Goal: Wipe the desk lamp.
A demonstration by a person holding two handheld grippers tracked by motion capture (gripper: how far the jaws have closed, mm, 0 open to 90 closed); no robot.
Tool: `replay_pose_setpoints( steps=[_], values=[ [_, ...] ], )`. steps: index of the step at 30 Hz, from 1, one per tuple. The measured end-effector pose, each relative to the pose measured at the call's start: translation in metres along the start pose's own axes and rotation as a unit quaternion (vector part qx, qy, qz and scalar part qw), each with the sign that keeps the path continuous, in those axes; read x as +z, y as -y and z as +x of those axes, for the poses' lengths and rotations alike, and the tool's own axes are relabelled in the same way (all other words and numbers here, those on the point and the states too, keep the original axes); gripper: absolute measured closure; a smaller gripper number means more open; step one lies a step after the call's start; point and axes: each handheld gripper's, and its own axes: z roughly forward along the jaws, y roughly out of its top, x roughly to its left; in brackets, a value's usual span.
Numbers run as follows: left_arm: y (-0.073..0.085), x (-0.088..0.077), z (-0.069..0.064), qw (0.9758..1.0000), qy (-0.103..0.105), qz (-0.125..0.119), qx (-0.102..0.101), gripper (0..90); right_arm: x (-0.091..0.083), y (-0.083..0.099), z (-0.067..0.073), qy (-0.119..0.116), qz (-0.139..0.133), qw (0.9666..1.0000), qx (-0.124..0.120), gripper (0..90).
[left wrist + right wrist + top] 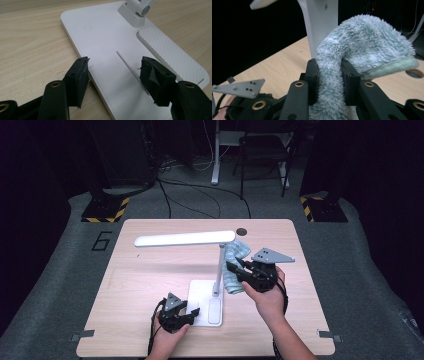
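A white desk lamp [212, 270] stands mid-table; the right gripper [236, 270] pinches a fluffy blue cloth [362, 50] beside its stem, ready to wipe, while the open left gripper [113, 72] straddles the base edge.

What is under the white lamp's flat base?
The lamp base lies flat on the wooden table, so light wood shows all around it. The wood directly beneath is covered by the base. The left gripper straddles the base's near edge, jaws open.
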Motion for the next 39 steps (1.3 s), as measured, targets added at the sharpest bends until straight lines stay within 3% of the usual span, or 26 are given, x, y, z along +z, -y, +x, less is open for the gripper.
replay_pose_setpoints(
  steps=[5,12,16,19,20,25,39],
  values=[
    [0.000,0.000,0.000,1.0000,-0.002,0.001,0.005,40.2,-0.008,-0.015,0.001,-0.008,-0.017,0.9998,0.004,71.1],
    [0.000,0.000,-0.001,1.0000,-0.003,-0.001,0.006,40.3,-0.022,-0.030,-0.001,-0.030,-0.053,0.9978,0.028,71.1],
    [0.000,0.000,-0.001,1.0000,-0.003,0.000,0.006,40.3,-0.021,-0.033,0.001,-0.029,-0.052,0.9979,0.023,71.2],
    [0.000,0.000,-0.001,1.0000,-0.005,-0.001,0.008,40.3,-0.018,-0.031,0.003,-0.023,-0.044,0.9987,0.009,71.3],
    [0.000,0.001,-0.003,0.9999,-0.007,-0.008,0.000,40.4,-0.017,-0.030,0.004,-0.020,-0.041,0.9989,0.004,71.4],
    [0.000,0.000,-0.002,0.9999,-0.007,-0.001,0.014,40.5,-0.014,-0.026,0.004,-0.018,-0.034,0.9993,-0.002,71.6],
    [-0.001,0.001,-0.003,0.9999,-0.009,-0.006,0.010,40.4,0.012,0.017,-0.006,-0.017,0.013,0.9994,0.027,71.5]
  ],
)
